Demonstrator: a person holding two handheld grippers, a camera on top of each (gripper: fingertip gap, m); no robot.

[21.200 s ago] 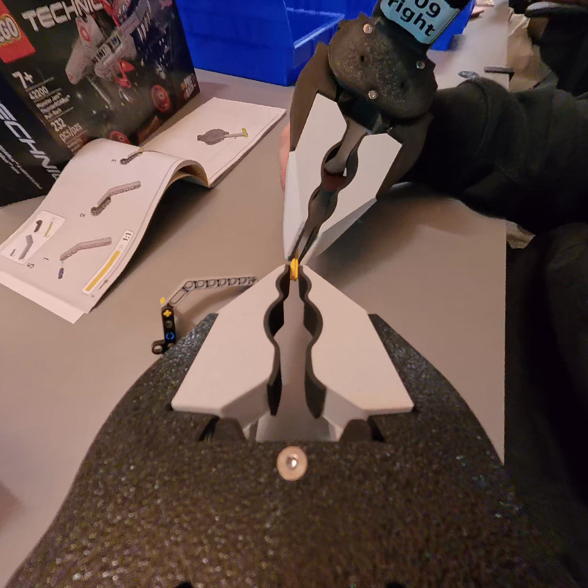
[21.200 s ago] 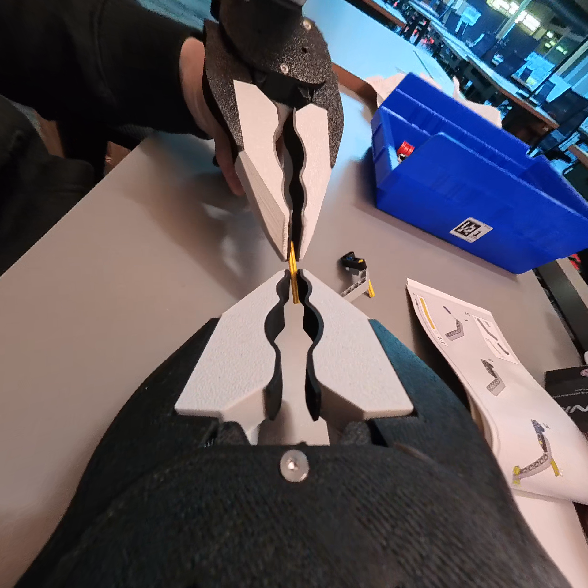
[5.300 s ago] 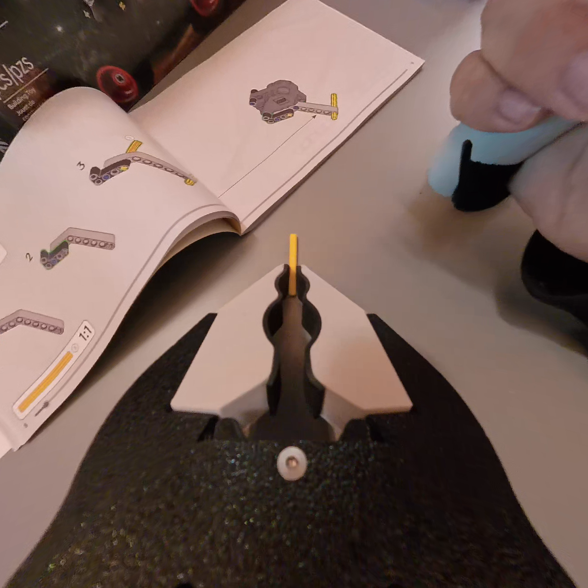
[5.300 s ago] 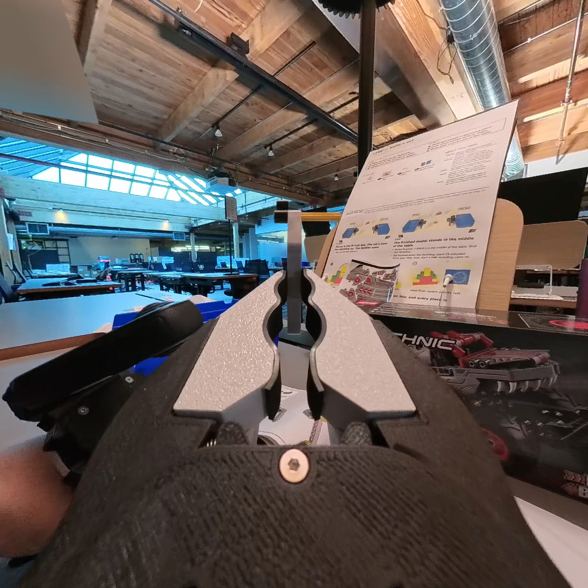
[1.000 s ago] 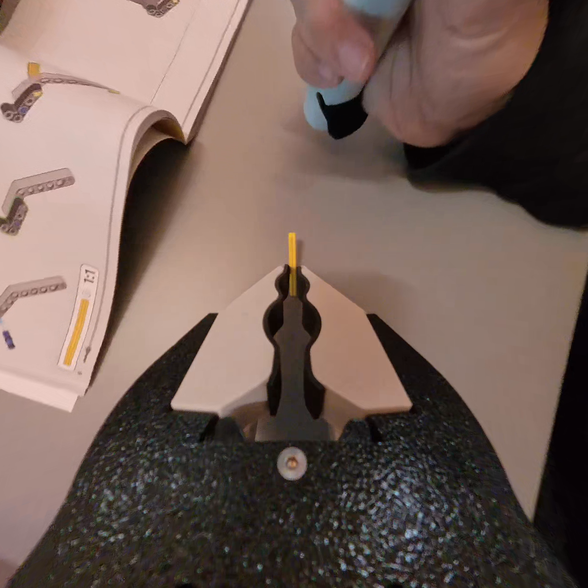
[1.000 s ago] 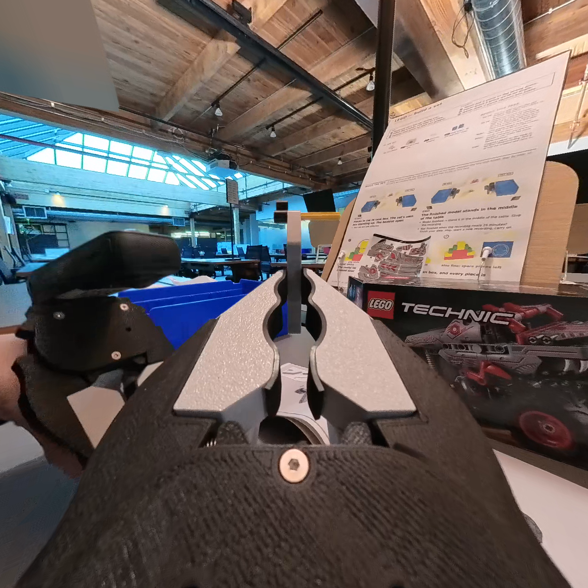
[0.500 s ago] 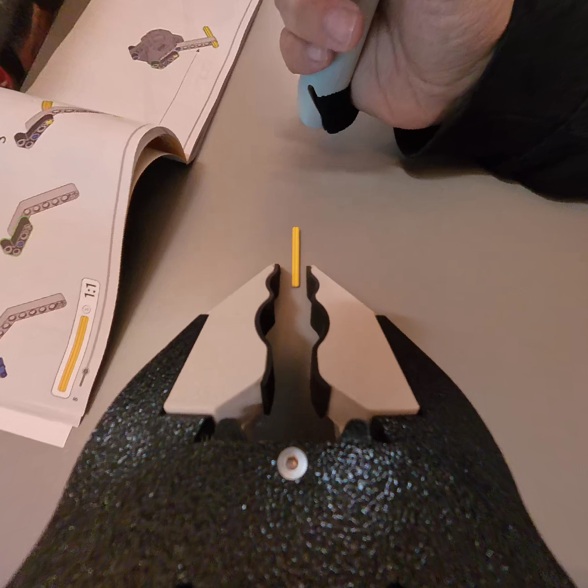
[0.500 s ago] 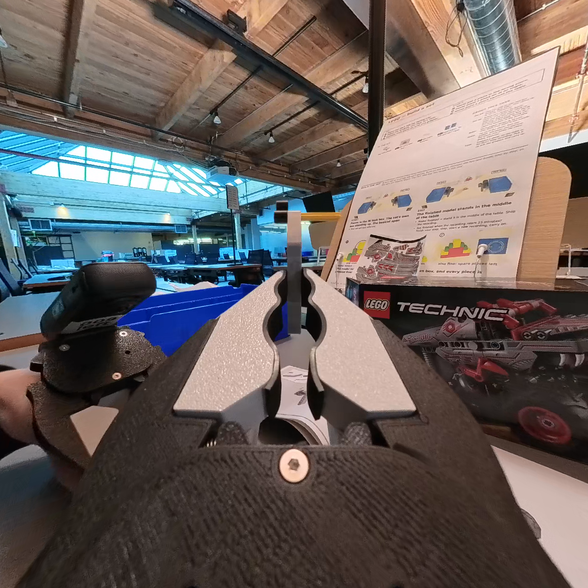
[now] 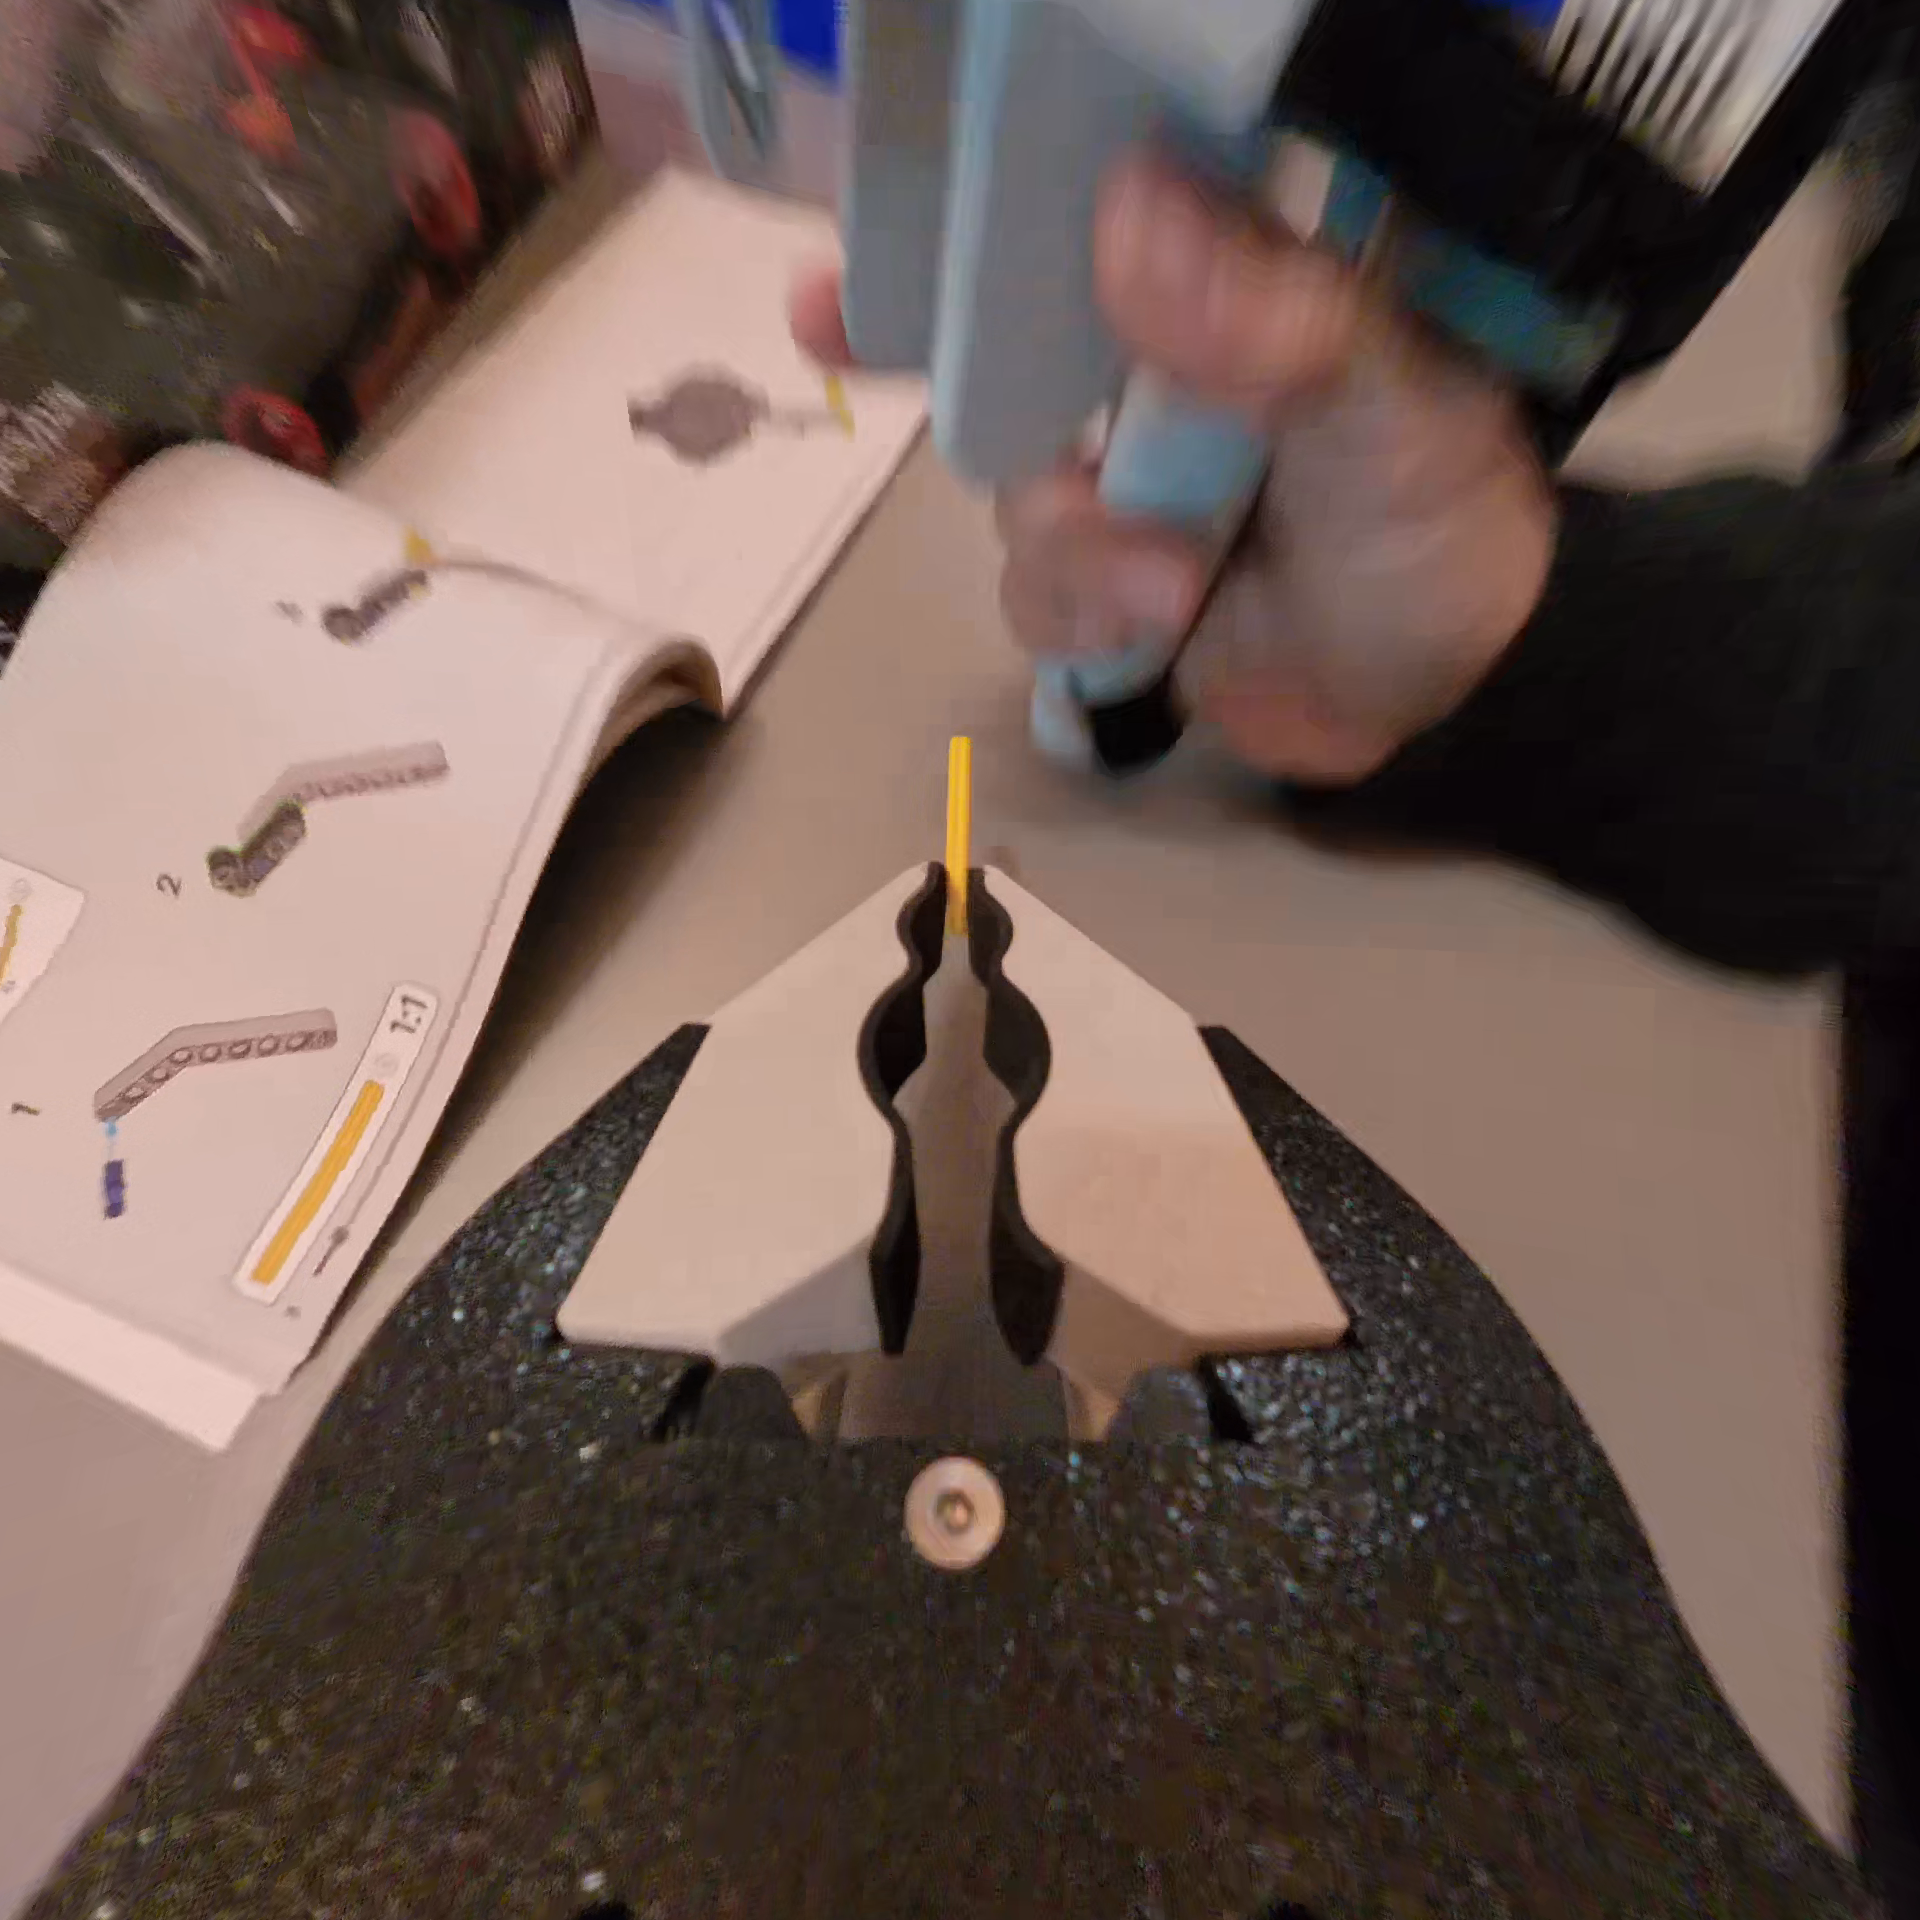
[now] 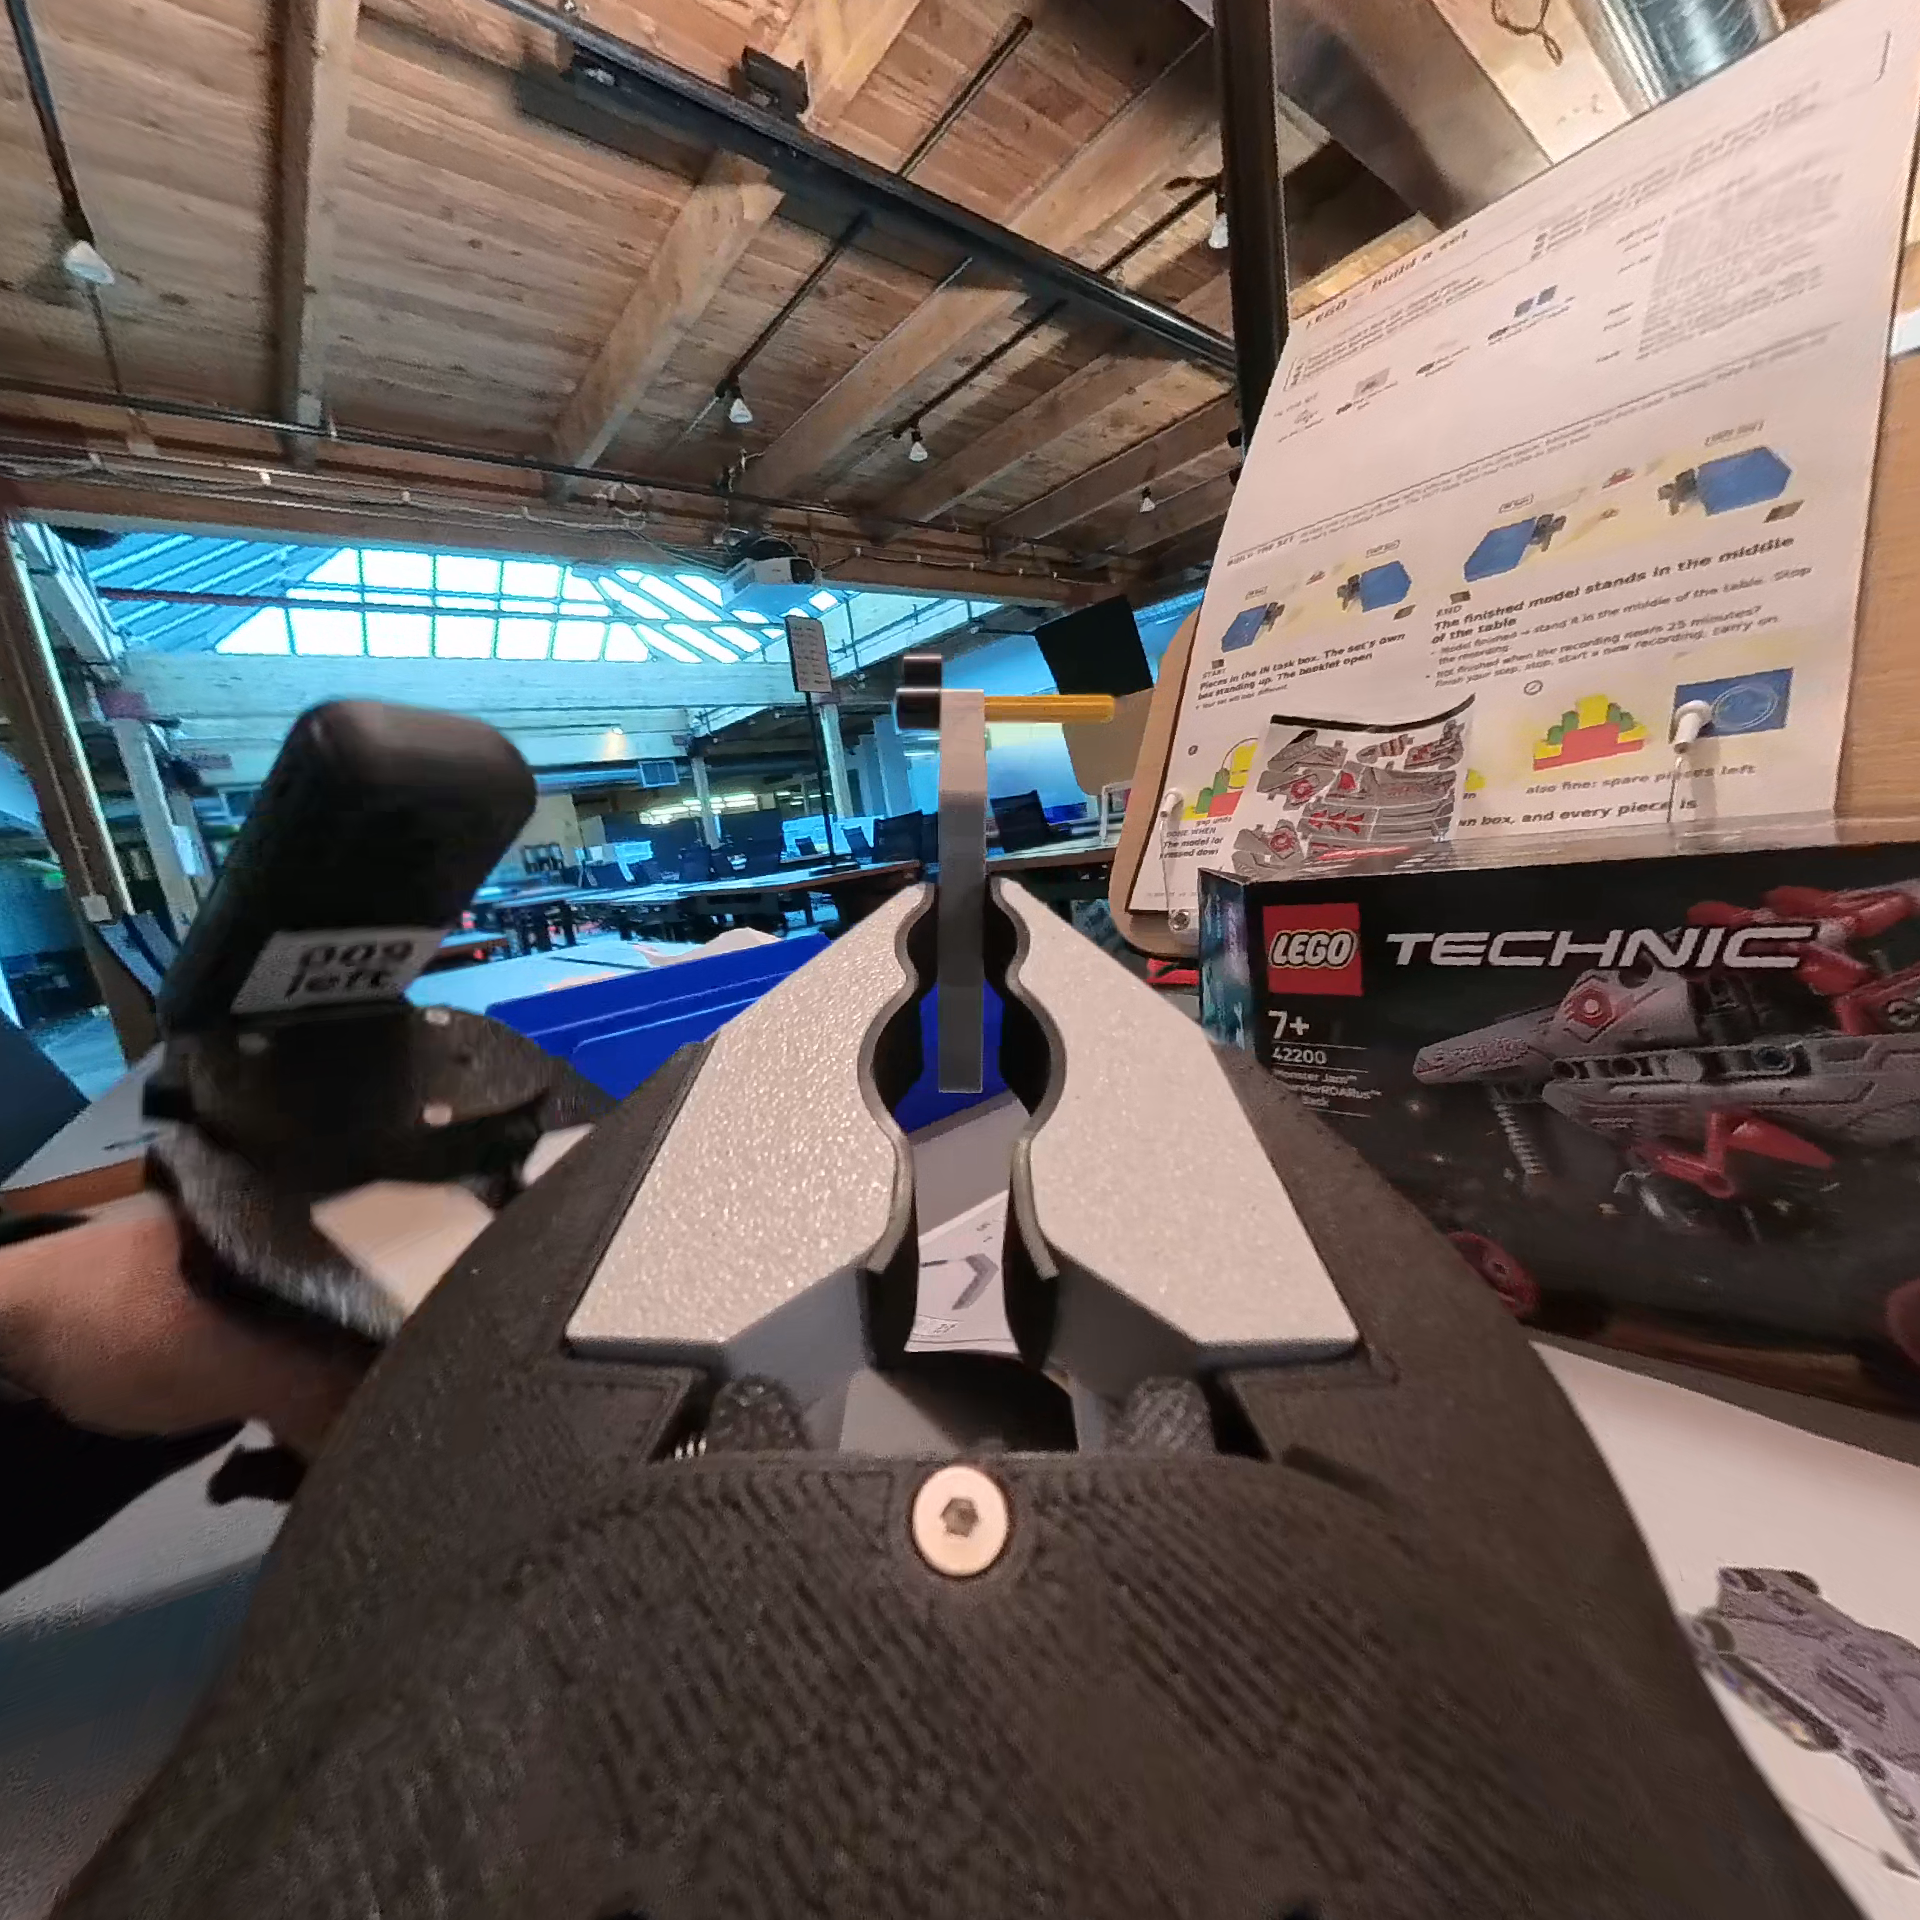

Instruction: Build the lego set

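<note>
My left gripper [image 9: 958,883] is shut on a thin yellow axle [image 9: 958,800] that sticks out forward from its tips, low over the grey table [image 9: 1143,914]. My right gripper [image 10: 961,894] is shut on a grey beam [image 10: 961,831] and holds it upright in the air. A black connector [image 10: 920,691] and a second yellow axle [image 10: 1049,710] sit at the beam's top end. A hand [image 9: 1351,582] holding the right gripper's handle shows blurred in the left wrist view. The left gripper's body [image 10: 343,935] shows at the left of the right wrist view.
An open instruction booklet [image 9: 364,727] lies left of the left gripper and also shows in the right wrist view [image 10: 1787,1683]. The set's box [image 10: 1610,1091] stands behind it, with a printed board [image 10: 1558,520] above. A blue bin [image 10: 644,1008] stands farther back.
Half a second ago my left gripper was open with the yellow axle loose between its fingers; now it is shut on the axle again. The right gripper still holds the beam upright.
</note>
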